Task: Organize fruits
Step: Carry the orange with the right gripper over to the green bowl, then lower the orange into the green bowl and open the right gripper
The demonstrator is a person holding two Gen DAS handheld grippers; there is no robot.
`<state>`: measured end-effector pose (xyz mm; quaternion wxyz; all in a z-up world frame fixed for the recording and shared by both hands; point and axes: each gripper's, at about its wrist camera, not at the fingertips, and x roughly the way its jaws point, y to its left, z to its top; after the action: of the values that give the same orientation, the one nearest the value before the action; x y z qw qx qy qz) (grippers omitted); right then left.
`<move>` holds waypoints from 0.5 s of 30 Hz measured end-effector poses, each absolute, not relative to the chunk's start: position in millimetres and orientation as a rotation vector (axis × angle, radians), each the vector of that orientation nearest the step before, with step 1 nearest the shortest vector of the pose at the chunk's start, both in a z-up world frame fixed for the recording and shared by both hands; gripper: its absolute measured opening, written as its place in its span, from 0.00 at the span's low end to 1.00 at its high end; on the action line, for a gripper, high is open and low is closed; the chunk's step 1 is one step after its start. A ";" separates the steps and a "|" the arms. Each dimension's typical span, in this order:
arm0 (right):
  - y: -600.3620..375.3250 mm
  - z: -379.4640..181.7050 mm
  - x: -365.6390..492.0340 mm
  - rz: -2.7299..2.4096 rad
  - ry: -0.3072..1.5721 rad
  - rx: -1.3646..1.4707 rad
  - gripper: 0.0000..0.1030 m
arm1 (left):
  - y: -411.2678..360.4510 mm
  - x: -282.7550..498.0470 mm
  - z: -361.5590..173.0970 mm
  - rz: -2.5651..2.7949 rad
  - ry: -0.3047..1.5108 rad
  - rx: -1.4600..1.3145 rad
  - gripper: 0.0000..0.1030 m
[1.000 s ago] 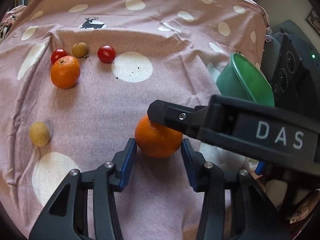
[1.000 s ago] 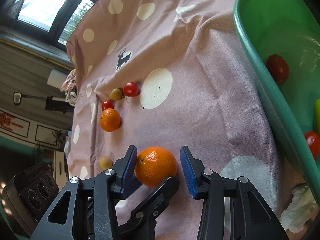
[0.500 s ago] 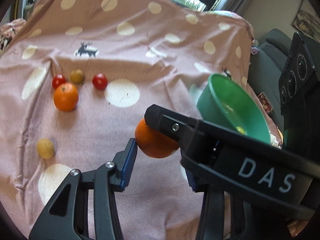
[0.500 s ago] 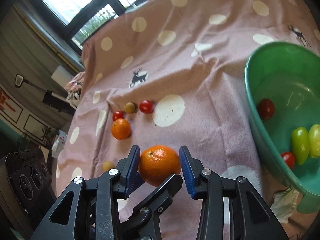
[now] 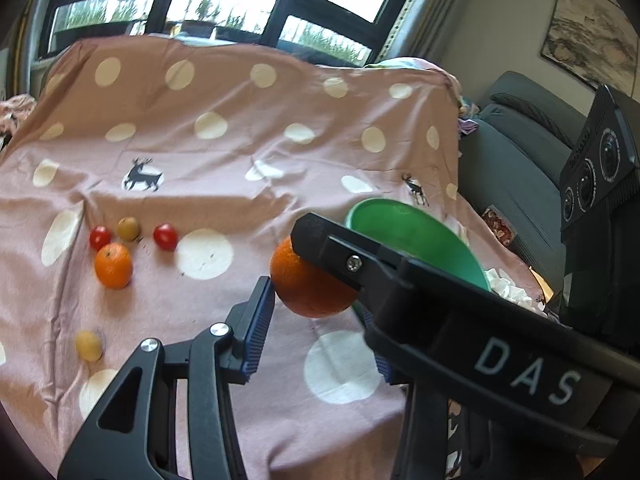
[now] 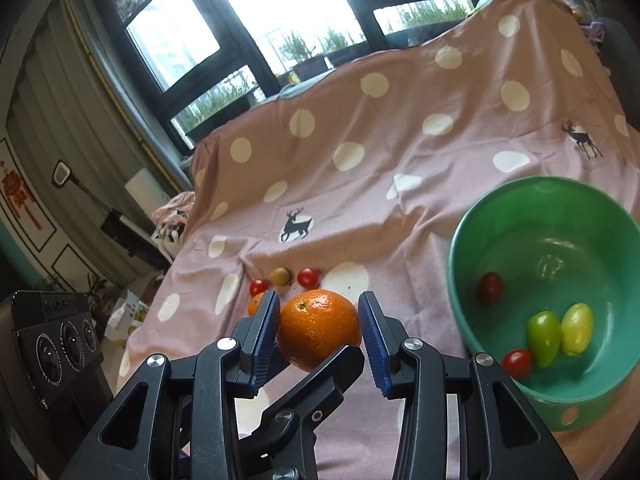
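Note:
Both grippers close on one orange (image 5: 308,286), held above the pink dotted cloth (image 5: 224,152); it also shows in the right wrist view (image 6: 318,328). My left gripper (image 5: 316,320) has its blue pads at the orange's sides, the right pad hidden behind the right gripper's finger. My right gripper (image 6: 319,330) pinches the orange between its pads. The green bowl (image 6: 460,280) stands to the right with two red tomatoes (image 6: 490,287), a green one and a yellow one inside.
On the cloth at the left lie a second orange (image 5: 113,265), two red tomatoes (image 5: 165,236), a brown fruit (image 5: 128,228) and a yellowish fruit (image 5: 89,345). A grey sofa (image 5: 520,168) and a black device (image 5: 596,168) are at the right.
The orange has been lifted off the cloth by both grippers. Both cameras have risen and tilted up, so the bowl and window now show more fully.

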<state>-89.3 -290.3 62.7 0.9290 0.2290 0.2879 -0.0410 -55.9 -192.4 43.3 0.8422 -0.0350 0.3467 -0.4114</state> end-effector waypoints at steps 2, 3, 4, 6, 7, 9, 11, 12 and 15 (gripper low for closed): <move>-295.7 66.9 -94.0 -0.101 0.572 0.475 0.43 | -198.7 -57.8 46.1 -0.891 0.723 -0.069 0.43; -297.7 68.7 -96.5 -0.112 0.566 0.474 0.43 | -202.8 -59.7 47.8 -0.900 0.720 -0.063 0.43; -301.6 70.9 -99.3 -0.127 0.557 0.474 0.43 | -207.6 -60.8 48.8 -0.907 0.718 -0.056 0.43; -307.8 73.1 -105.2 -0.148 0.548 0.479 0.43 | -219.0 -64.0 50.8 -0.929 0.717 -0.039 0.43; -313.6 74.0 -108.5 -0.163 0.542 0.487 0.43 | -223.3 -64.5 51.4 -0.940 0.718 -0.034 0.43; -321.1 75.0 -114.0 -0.186 0.533 0.501 0.43 | -235.7 -67.7 52.7 -0.969 0.717 -0.021 0.43; -331.5 76.0 -120.8 -0.213 0.519 0.517 0.43 | -246.3 -71.2 53.4 -0.992 0.712 -0.012 0.43; -336.9 76.5 -124.6 -0.229 0.512 0.525 0.43 | -252.3 -72.5 53.8 -1.004 0.715 -0.007 0.43; -351.7 75.9 -133.8 -0.274 0.509 0.548 0.43 | -270.8 -75.8 51.8 -1.039 0.732 0.014 0.43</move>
<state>-133.8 -351.7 75.9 0.9217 0.2668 0.2480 -0.1332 -75.8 -270.8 51.8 0.8048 0.0066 0.3418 -0.4852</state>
